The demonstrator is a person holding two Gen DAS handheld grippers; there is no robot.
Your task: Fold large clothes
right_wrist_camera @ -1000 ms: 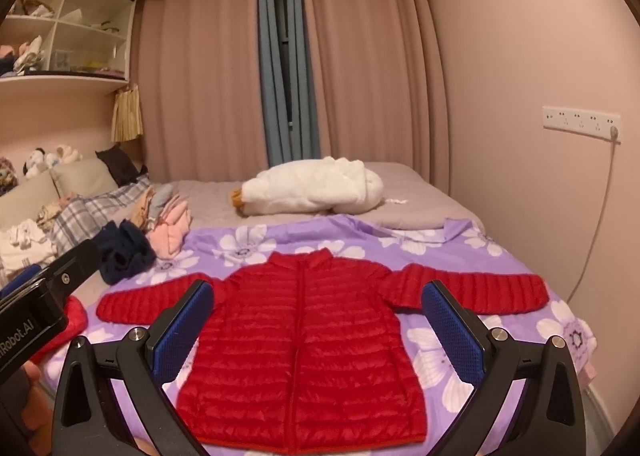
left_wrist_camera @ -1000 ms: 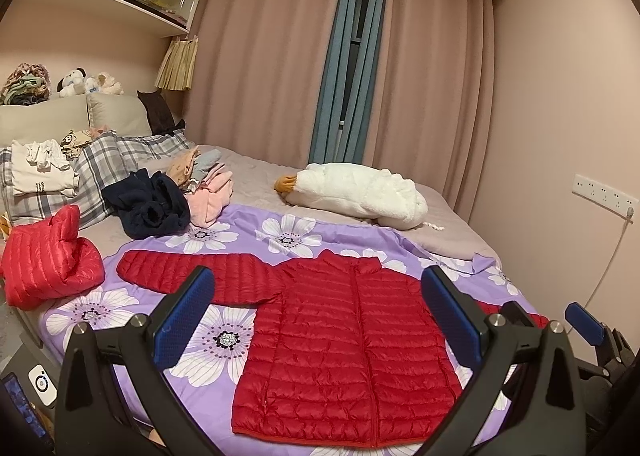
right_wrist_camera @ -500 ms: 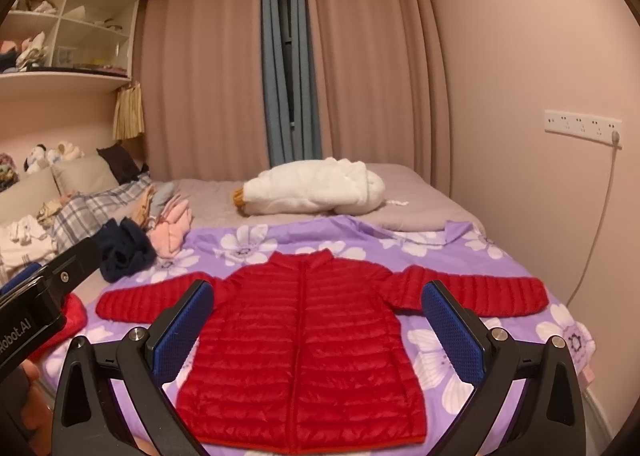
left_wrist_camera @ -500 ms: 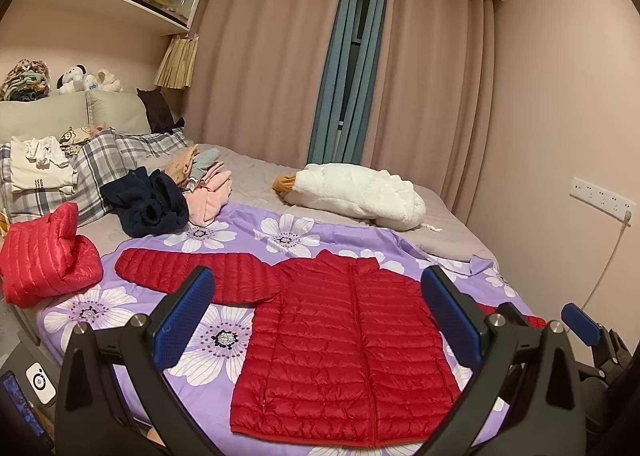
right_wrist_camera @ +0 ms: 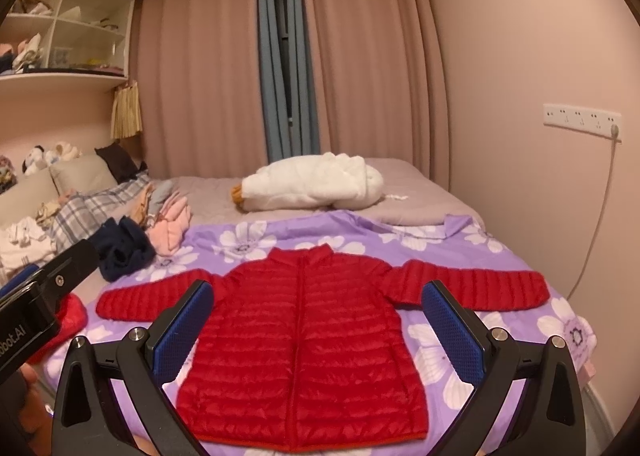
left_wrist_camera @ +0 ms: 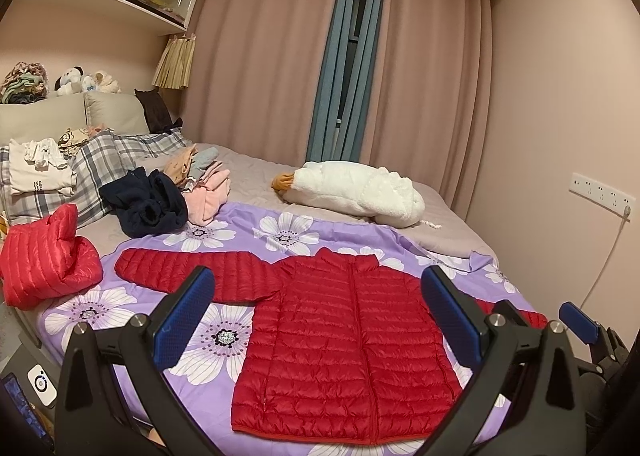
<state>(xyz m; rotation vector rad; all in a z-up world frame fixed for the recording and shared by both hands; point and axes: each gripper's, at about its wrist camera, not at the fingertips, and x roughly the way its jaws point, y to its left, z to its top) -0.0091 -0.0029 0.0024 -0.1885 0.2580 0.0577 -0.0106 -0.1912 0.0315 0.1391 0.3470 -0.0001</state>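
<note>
A red quilted jacket (left_wrist_camera: pixel 348 340) (right_wrist_camera: pixel 304 344) lies flat and zipped on the purple flowered sheet (left_wrist_camera: pixel 120 308) (right_wrist_camera: pixel 440 244), both sleeves spread out sideways. My left gripper (left_wrist_camera: pixel 316 320) hovers open above the near edge of the bed, level with the jacket's left sleeve and body, holding nothing. My right gripper (right_wrist_camera: pixel 318 328) is open too, centred over the jacket's lower half, its blue pads (right_wrist_camera: pixel 452 332) bare. The right gripper's tip (left_wrist_camera: pixel 580 322) shows at the right edge of the left wrist view. The left gripper's body (right_wrist_camera: pixel 36 308) fills the left edge of the right wrist view.
A second red padded garment (left_wrist_camera: pixel 44 260) sits bunched at the bed's left edge. A navy heap (left_wrist_camera: pixel 148 207), pink clothes (left_wrist_camera: pixel 208 195) and a white fluffy coat (left_wrist_camera: pixel 356 191) lie farther back. Plaid pillows (left_wrist_camera: pixel 100 163) and shelves stand left; a wall with sockets (right_wrist_camera: pixel 580 119) is right.
Both grippers have stayed open and nearly still; the views have shifted only slightly. The jacket has not moved.
</note>
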